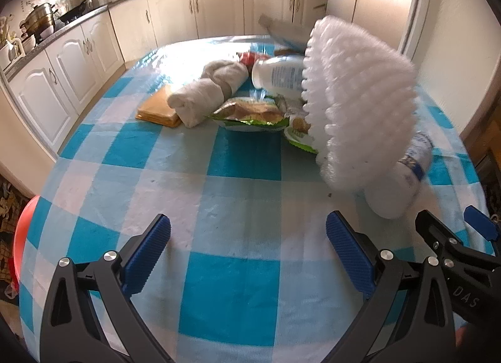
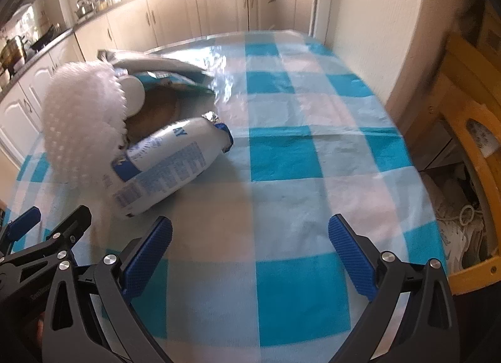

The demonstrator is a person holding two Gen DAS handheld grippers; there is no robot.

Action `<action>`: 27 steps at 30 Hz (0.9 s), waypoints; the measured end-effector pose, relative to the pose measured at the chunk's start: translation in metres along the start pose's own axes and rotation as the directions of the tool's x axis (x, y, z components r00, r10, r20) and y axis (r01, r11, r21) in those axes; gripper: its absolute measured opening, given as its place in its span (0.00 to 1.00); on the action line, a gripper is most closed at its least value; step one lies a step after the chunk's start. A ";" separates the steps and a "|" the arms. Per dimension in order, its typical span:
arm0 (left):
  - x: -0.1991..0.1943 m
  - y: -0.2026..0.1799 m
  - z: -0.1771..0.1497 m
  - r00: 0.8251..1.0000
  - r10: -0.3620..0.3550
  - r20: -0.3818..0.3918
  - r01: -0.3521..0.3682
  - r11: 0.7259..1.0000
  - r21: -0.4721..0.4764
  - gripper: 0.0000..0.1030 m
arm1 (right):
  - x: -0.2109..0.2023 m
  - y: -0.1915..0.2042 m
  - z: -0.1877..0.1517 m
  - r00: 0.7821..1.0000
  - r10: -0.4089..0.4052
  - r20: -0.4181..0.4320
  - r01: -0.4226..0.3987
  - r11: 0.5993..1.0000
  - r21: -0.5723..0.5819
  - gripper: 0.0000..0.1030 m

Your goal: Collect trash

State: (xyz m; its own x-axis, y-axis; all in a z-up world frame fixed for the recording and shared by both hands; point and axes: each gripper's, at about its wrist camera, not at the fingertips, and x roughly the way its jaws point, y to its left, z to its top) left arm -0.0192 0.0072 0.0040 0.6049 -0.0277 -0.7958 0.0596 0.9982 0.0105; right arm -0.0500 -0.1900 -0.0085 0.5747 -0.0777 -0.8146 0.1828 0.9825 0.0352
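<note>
In the left wrist view, a red bin (image 1: 22, 237) is peeking past the table's left edge. The left gripper (image 1: 249, 253) is hanging at the bottom of the frame with jaws spread wide, gripping nothing, over bare checked tablecloth (image 1: 231, 181). Mid-frame a yellow pad (image 1: 159, 108), a rolled towel (image 1: 209, 94), a green snack wrapper (image 1: 250, 114) and a white bottle (image 1: 277, 75) with unreadable small print are lying together. A white bristly brush (image 1: 360, 103) is blurring across the right. At lower right, "DAS" is showing on the other tool.

In the right wrist view, a white-and-blue bottle (image 2: 175, 162), lettered "AY", is lying at left. The right gripper (image 2: 250, 253) is gaping, empty. Open cloth is stretching rightward to the table edge beside a yellow chair (image 2: 476, 156).
</note>
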 end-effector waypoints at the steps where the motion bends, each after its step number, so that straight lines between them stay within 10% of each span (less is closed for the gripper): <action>1: -0.009 0.002 -0.002 1.000 -0.002 0.015 0.002 1.000 -0.001 0.97 | -0.005 -0.001 -0.002 1.000 -0.002 0.012 0.002 1.000 0.001 0.96; 14: -0.110 0.031 0.010 0.962 0.008 0.274 -0.008 1.000 -0.003 0.97 | -0.118 0.003 0.002 0.953 -0.025 0.303 0.037 0.999 -0.033 0.96; 27: -0.216 0.055 0.002 0.833 0.061 0.550 -0.046 0.998 -0.041 0.97 | -0.238 0.006 0.001 0.825 0.022 0.564 -0.020 1.000 -0.009 0.96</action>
State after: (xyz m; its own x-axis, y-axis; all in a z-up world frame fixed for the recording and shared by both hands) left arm -0.1453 0.0679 0.1775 0.9442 0.0084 -0.3294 -0.0013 0.9998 0.0220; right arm -0.1845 -0.1656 0.1865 0.9285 -0.1381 -0.3447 0.1637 0.9854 0.0462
